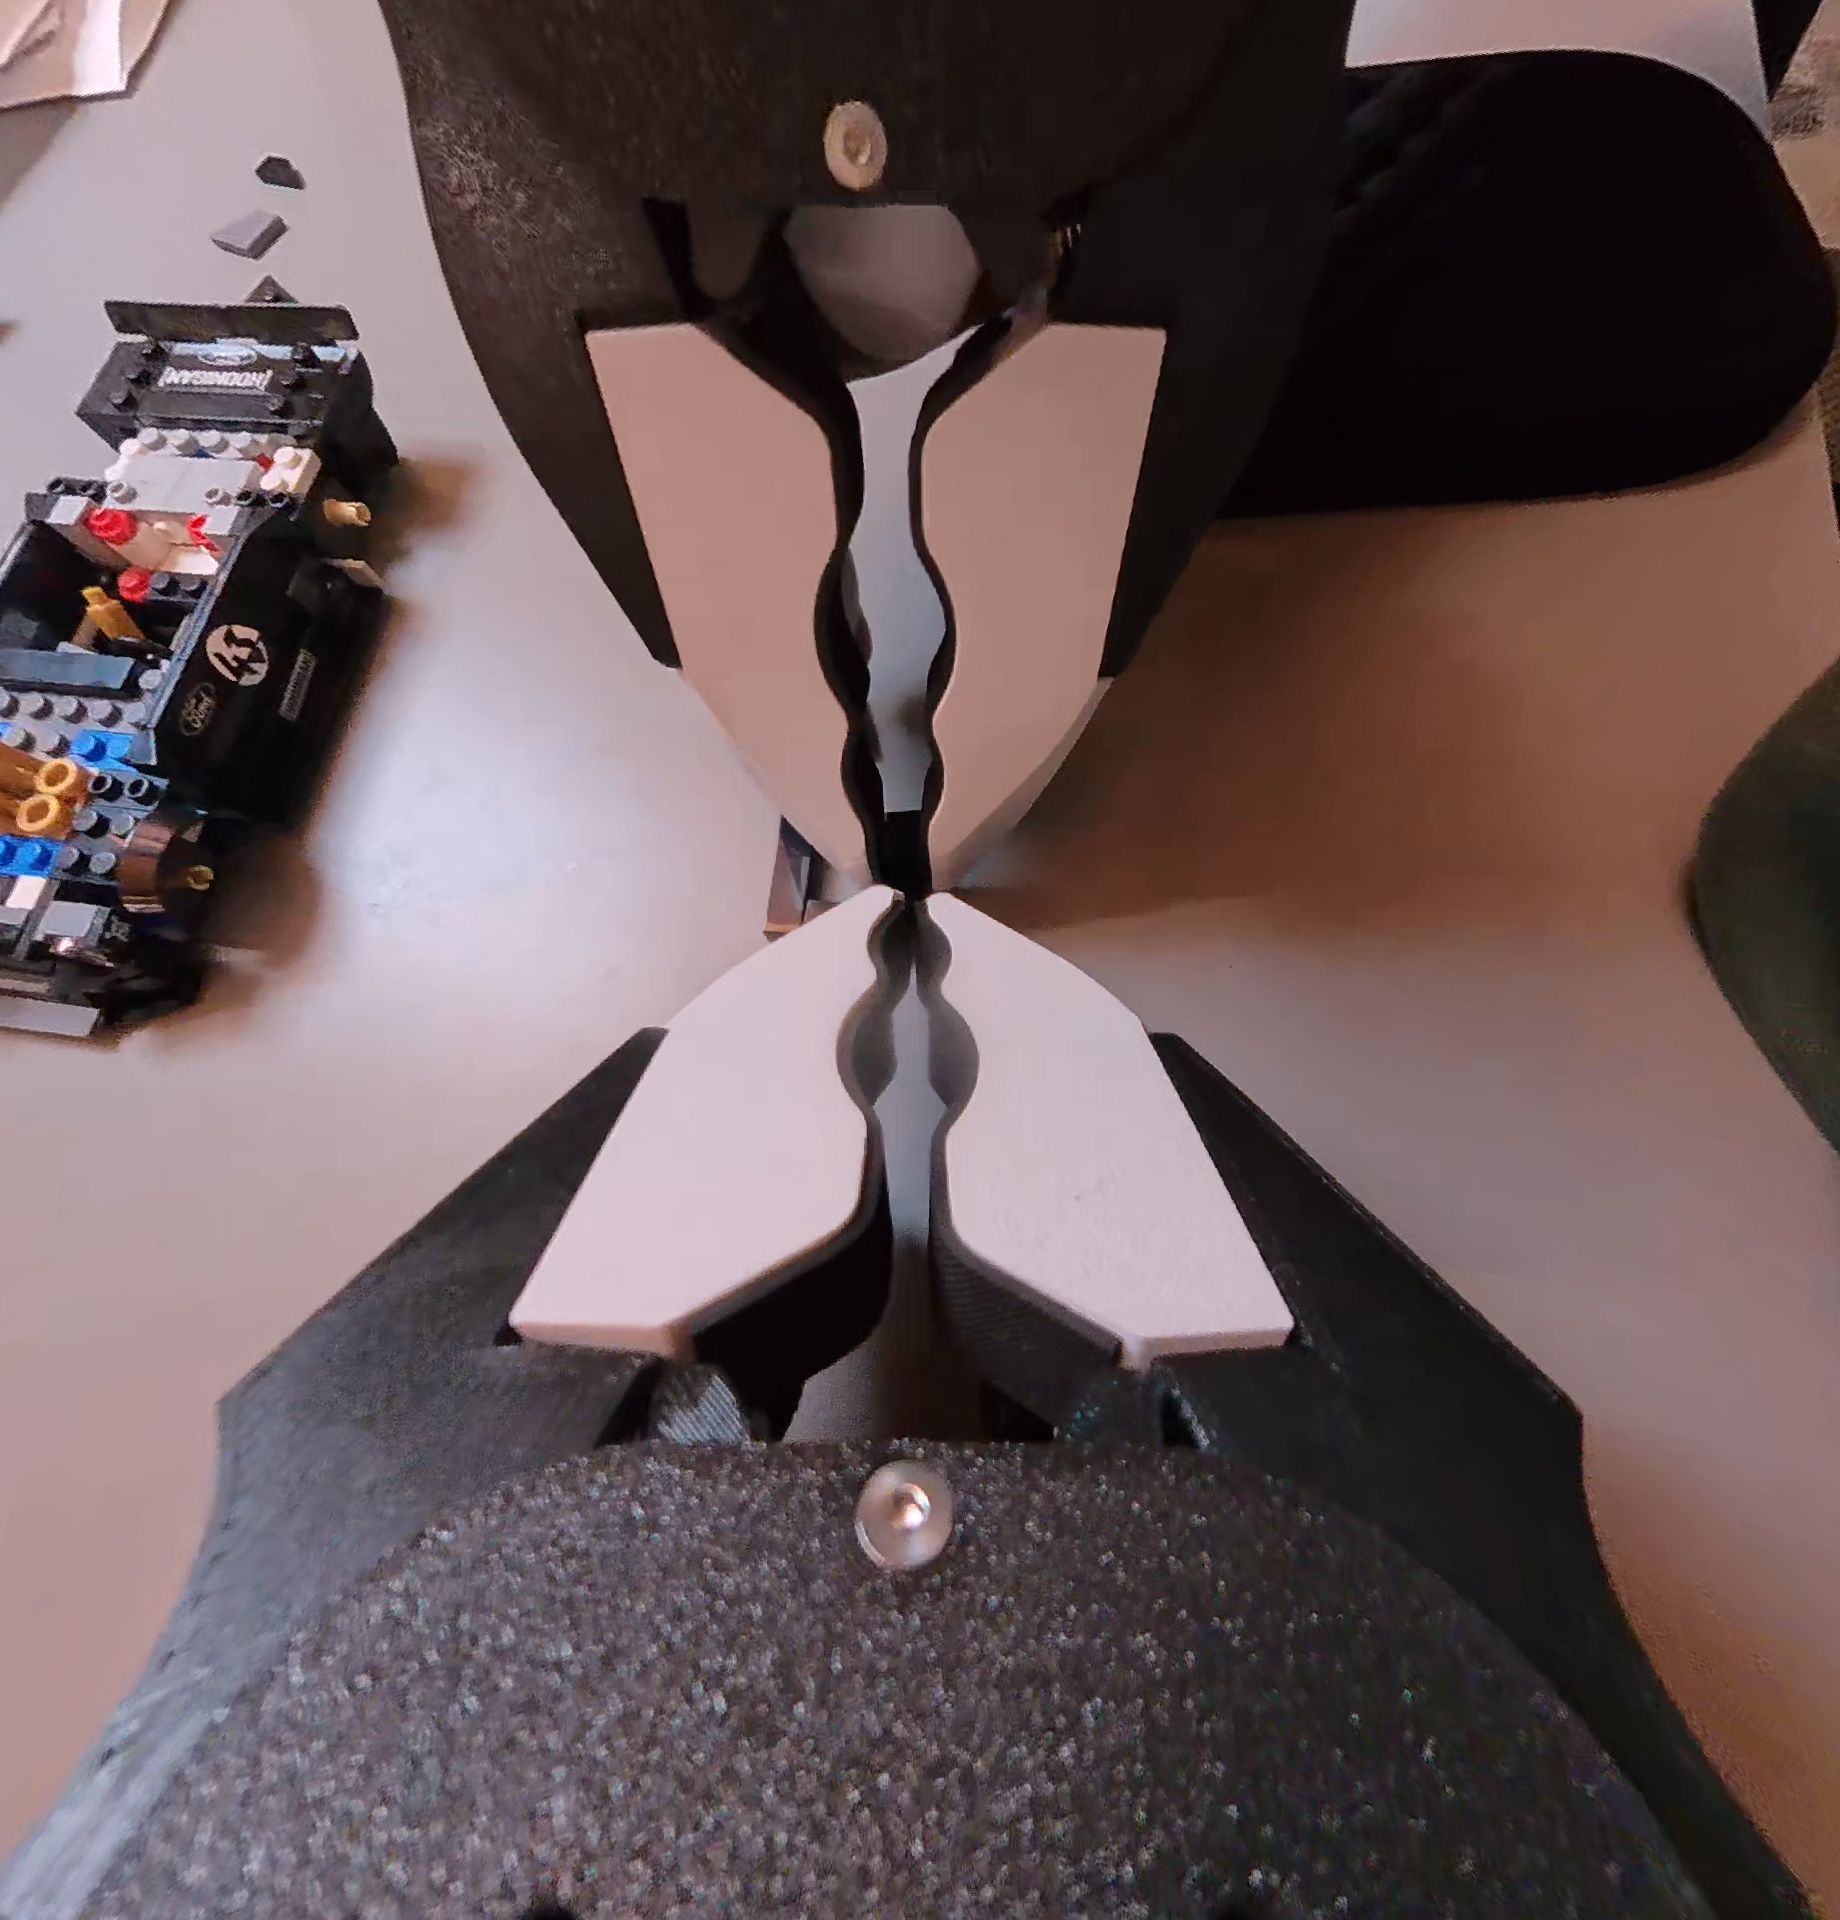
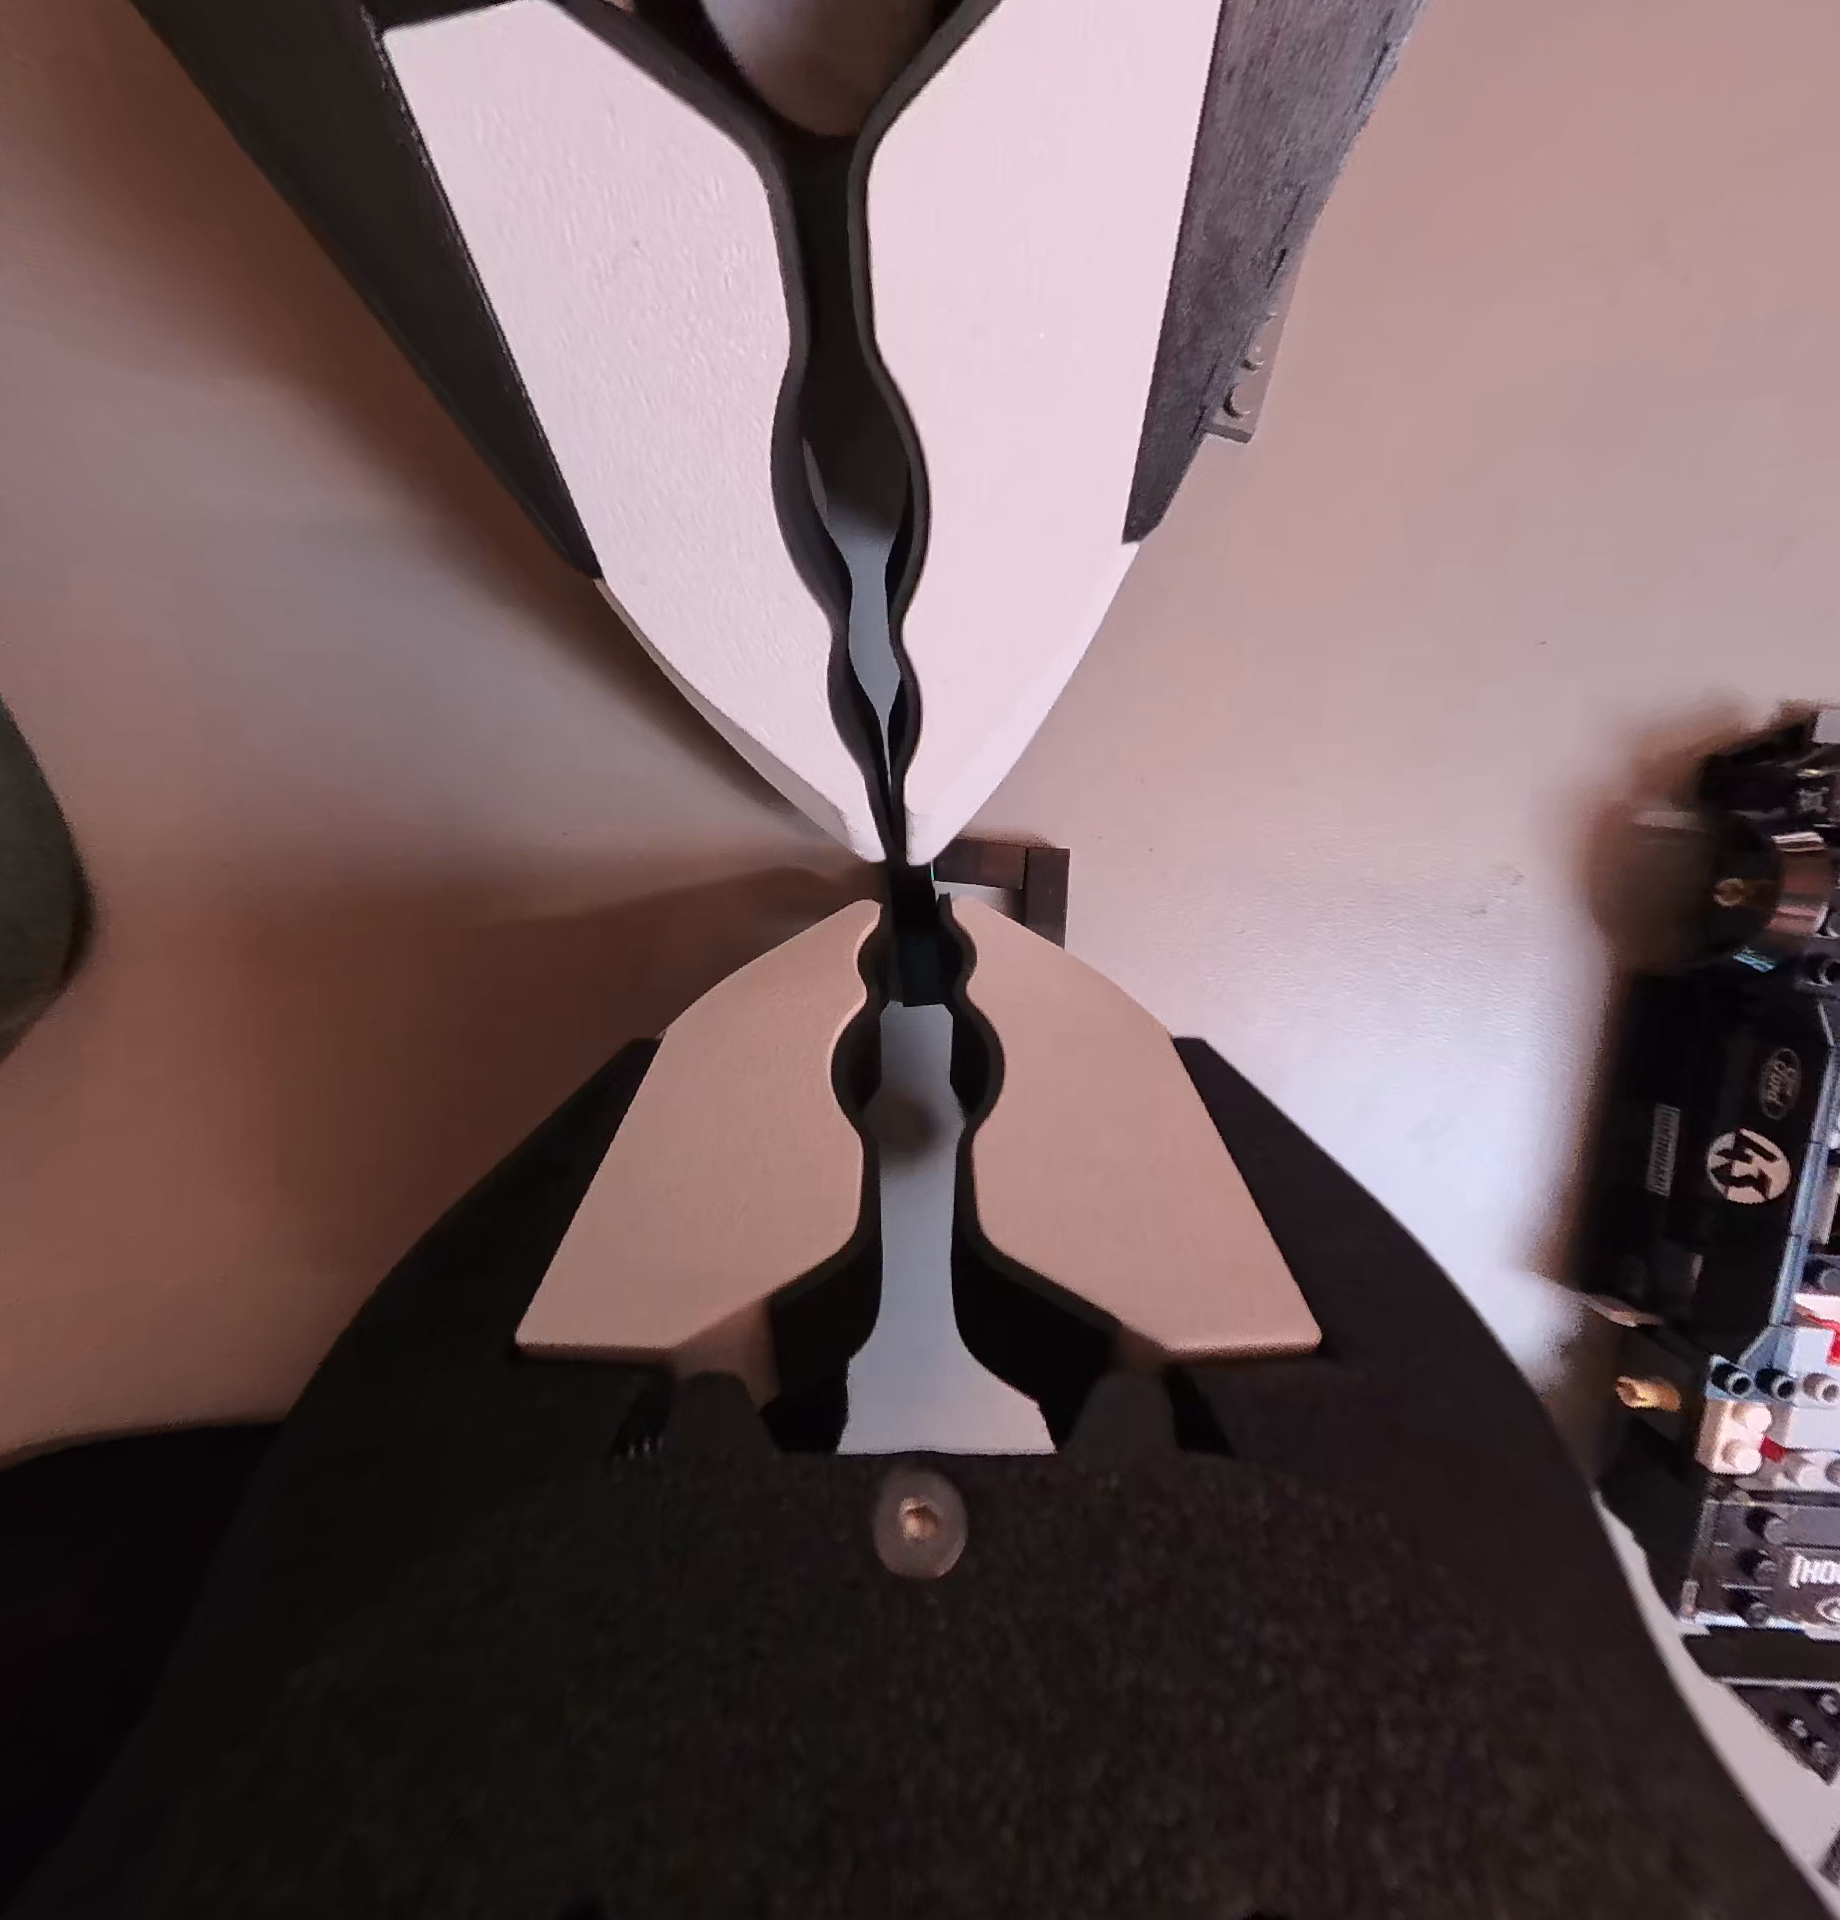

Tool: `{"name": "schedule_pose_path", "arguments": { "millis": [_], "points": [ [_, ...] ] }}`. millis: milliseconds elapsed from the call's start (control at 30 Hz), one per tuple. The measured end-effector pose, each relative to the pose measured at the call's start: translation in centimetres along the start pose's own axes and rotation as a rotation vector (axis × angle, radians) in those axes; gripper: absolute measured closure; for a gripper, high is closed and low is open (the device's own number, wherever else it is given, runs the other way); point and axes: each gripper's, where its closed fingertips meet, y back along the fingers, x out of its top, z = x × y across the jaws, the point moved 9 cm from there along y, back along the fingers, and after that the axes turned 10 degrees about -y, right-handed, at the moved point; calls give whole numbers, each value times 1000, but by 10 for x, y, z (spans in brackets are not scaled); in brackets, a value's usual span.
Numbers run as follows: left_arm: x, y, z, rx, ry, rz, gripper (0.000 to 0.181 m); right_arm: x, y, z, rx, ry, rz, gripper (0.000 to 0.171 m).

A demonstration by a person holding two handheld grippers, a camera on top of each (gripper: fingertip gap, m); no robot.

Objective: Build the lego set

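Observation:
My two grippers meet tip to tip above the table. In the left wrist view, my left gripper (image 1: pixel 901 906) is shut at the tips against a small black Lego piece (image 1: pixel 901 847). My right gripper (image 1: pixel 901 868) comes in from the top and pinches that piece. In the right wrist view, my right gripper (image 2: pixel 916 920) is shut on the black piece (image 2: pixel 918 961), and the left gripper (image 2: pixel 900 850) presses in from above. A flat dark plate (image 2: pixel 1009 883) juts out sideways at the junction and also shows in the left wrist view (image 1: pixel 791 873). The part-built black Lego car (image 1: pixel 147 644) lies to the side.
The car also shows at the right edge of the right wrist view (image 2: pixel 1747 1195). Loose small pieces (image 1: pixel 256 231) lie beyond it, and another (image 2: pixel 1799 1725) lies near it. White paper (image 1: pixel 43 52) is at the far corner. A black padded object (image 1: pixel 1518 291) and a green shape (image 1: pixel 1799 935) border the table. Left and right tips are no more than a few centimetres apart. Both grippers' tips are roughly 15 cm from the green shape (image 1: pixel 1799 935).

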Motion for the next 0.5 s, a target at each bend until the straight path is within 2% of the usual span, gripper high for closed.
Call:
{"name": "schedule_pose_path", "arguments": {
  "millis": [167, 333, 500],
  "points": [
    [-5, 2, -4, 40, -7, -46, 181, 1, 0, -1, -17, -69, -22, 164],
    [-10, 6, -6, -8, 49, -29, 181, 2, 1, -5, -36, -170, -18, 164],
    [-7, 4, -2, -11, 16, -26, 181, 1, 1, -8, -63, -213, -18, 164]
  ]
}}
